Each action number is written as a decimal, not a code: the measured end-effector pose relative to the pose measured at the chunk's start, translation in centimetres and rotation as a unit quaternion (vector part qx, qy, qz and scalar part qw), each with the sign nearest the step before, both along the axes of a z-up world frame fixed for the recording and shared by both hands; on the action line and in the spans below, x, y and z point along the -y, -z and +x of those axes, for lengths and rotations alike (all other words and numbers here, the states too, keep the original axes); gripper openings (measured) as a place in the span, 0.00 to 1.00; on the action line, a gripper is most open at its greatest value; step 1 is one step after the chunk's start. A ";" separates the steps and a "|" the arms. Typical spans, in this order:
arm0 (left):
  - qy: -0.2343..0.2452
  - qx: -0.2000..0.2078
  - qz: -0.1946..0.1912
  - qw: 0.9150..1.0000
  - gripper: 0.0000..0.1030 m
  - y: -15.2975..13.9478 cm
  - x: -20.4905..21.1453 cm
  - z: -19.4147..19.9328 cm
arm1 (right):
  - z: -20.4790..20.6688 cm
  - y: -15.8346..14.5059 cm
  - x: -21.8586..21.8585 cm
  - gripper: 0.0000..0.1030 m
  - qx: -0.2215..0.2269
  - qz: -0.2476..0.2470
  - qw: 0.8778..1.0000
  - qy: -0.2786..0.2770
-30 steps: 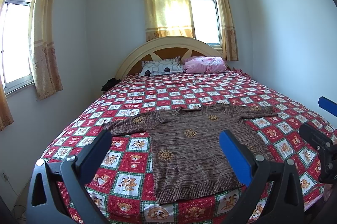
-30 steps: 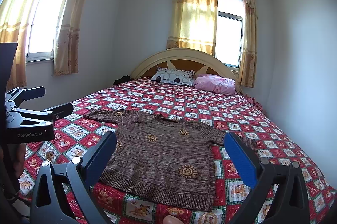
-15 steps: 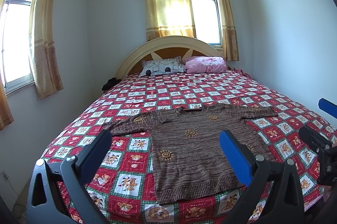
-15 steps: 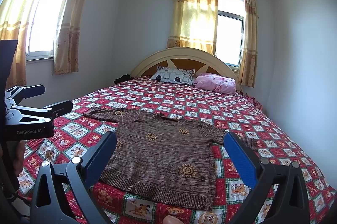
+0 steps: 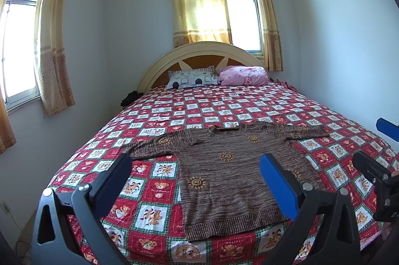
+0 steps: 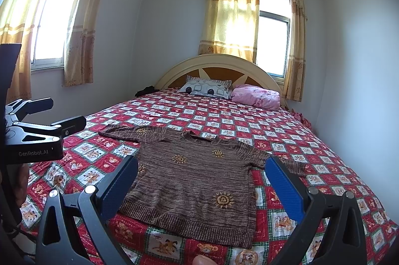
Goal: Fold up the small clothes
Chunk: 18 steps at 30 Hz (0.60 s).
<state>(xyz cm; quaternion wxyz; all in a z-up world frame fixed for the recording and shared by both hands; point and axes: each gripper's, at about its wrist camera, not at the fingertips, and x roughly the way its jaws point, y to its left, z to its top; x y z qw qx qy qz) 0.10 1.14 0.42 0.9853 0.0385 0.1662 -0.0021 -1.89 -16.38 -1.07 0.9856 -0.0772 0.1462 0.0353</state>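
A brown sweater lies flat near the foot edge of the quilted bed. The left gripper and right gripper hover above that edge, both wide apart and empty.

White walls, recessed ceiling lights. Ahead of tongs: bed with red checked quilt, arched cream headboard, two pillows. Sunlit yellow curtains behind headboard; second window left.

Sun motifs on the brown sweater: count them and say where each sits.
5 on the sweater: left sleeve, left side by the gripper finger, centre chest, right chest, lower right. The fingers may hide others.
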 end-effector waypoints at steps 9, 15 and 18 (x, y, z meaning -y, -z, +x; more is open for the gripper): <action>0.000 0.000 0.000 1.000 1.00 0.0 0.0 0.0 | 0.0 0.0 0.0 0.99 -0.001 0.000 1.000 0.001; 0.000 0.000 0.000 1.000 1.00 0.0 0.0 0.0 | 0.0 -0.1 -0.1 0.99 0.000 -0.001 1.000 0.000; 0.000 0.000 0.000 1.000 1.00 0.0 0.0 0.0 | 0.1 0.0 -0.1 0.99 -0.002 -0.001 1.000 -0.001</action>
